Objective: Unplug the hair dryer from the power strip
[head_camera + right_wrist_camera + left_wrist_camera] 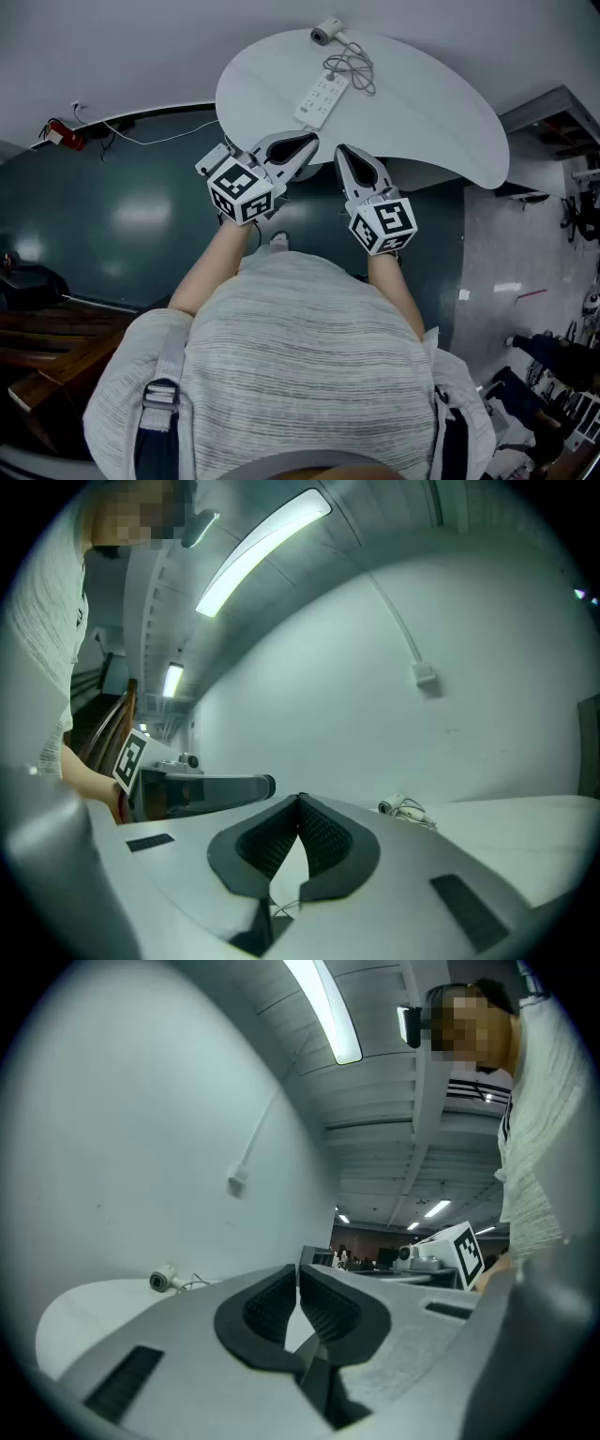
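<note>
White power strip [322, 100]; white table [431, 112]

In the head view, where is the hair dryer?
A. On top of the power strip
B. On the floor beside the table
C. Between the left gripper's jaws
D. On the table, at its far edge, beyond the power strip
D: the hair dryer lies on the table at its far edge, past the power strip.

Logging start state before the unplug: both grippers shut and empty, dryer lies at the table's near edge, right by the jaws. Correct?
Not quite. The dryer lies at the far edge of the table, beyond the power strip, away from the jaws, as the head view shows. The left gripper and right gripper are indeed shut and empty.
</note>
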The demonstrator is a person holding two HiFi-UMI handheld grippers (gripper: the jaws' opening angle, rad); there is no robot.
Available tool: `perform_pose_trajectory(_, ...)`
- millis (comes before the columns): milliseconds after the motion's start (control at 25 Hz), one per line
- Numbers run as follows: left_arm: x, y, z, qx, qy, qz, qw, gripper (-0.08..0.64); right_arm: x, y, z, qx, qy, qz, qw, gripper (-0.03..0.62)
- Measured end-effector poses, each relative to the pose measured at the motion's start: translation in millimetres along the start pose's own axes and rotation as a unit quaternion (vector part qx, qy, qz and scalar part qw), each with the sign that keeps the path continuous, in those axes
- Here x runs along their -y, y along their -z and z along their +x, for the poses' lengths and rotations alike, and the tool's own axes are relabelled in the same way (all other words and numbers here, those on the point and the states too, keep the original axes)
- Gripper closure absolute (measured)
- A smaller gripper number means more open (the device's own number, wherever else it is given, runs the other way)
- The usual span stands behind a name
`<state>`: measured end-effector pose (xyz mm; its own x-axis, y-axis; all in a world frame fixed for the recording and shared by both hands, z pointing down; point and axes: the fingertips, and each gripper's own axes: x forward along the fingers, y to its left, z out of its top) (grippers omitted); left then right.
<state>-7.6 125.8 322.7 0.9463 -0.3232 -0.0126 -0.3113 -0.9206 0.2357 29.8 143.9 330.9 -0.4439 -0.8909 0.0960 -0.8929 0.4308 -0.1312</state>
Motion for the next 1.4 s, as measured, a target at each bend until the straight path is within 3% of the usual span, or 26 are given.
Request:
perform_pose_trajectory(560,-33.6,-4.0,-12.1,-0.004,0.004,-0.005,1.0,0.552,-10.0,-4.6,36.5,0.002,-0.002,-0.004,1.0,0.568)
perform_pose_trajectory(800,-51.2,-3.2,-19.0,-0.005,0.0,-0.004,1.0,0.552,-9.7,-6.3,47.4,0.006,-0.01,0.031,0.999,0.566)
perform_pose_trajectory(1080,-68.0,1.3,-14.5,-0.005,-0.003,-0.014,0.9999,0.552,6.6,0.6,60.8,-0.031,0.003,-0.022,0.999,0.566)
perform_pose_trajectory(1400,-105.1,7.4,21.5,-0.02,-0.016,-0.014,0.9996,0.551,51.4,5.5,100.8,-0.066,-0.015,-0.062,0.996,0.566)
